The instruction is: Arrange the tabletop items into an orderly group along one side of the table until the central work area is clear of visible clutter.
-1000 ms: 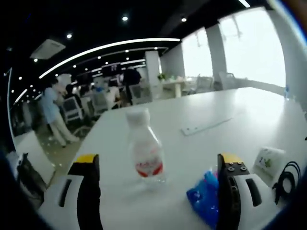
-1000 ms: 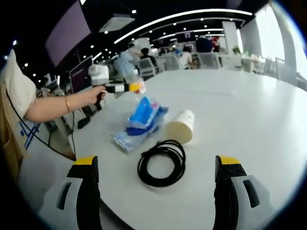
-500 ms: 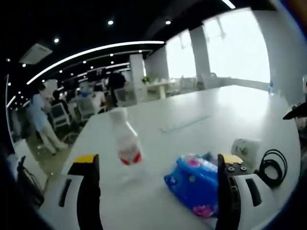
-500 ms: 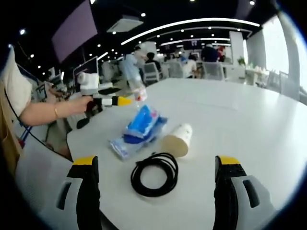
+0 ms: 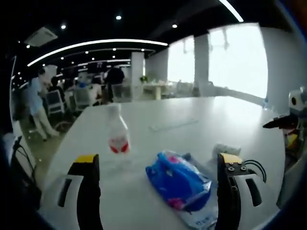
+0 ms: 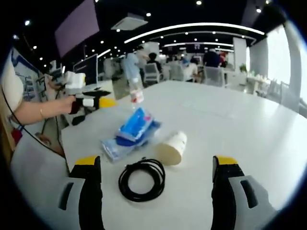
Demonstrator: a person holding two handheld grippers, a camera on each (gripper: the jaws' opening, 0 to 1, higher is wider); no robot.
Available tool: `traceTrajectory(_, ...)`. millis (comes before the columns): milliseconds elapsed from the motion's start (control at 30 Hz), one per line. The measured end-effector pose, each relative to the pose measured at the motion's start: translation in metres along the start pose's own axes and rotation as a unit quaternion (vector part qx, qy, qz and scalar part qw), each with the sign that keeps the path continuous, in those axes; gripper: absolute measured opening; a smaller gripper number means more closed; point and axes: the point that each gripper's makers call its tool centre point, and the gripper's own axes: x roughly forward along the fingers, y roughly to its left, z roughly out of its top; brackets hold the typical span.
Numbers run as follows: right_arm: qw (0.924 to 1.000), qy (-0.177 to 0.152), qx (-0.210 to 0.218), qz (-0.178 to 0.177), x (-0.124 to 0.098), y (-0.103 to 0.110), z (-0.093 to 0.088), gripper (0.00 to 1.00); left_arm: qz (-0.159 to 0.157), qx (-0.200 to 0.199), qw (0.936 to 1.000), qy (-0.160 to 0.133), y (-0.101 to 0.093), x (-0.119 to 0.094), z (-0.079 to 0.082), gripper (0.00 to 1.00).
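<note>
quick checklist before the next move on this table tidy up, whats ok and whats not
1. Left hand-held gripper open and empty: ok.
2. Right hand-held gripper open and empty: ok.
3. Bottle upright on the table: ok.
4. Blue packet between the left jaws, ready to grasp: ok, though not yet gripped.
5. Paper cup on its side beside the black cable coil: not ok.
6. Central area cleared: not ok.

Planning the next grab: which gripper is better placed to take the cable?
Right. The coiled cable lies just ahead between the open right gripper jaws. The left gripper is off beyond the blue packet, near the bottle.
</note>
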Motion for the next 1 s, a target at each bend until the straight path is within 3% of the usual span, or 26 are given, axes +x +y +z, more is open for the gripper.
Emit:
traceTrajectory(533, 0.9973, 0.031, -0.067, -0.005, 0.026, -0.018, -0.001, 0.88, -0.041, 0.007, 0.9991, 0.012, -0.031, -0.023, -0.006, 0.99)
traceTrajectory(833, 0.9962, 0.036, -0.078, -0.011, 0.04, -0.028, -0.001, 0.74, -0.045, 0.026, 0.9983, 0.025, -0.04, -0.036, -0.015, 0.99)
traceTrajectory(1000, 0.9953, 0.032, -0.091, -0.012, 0.054, -0.039, -0.001, 0.63, -0.05, -0.004, 0.9985, 0.021, -0.048, -0.04, -0.017, 0.99)
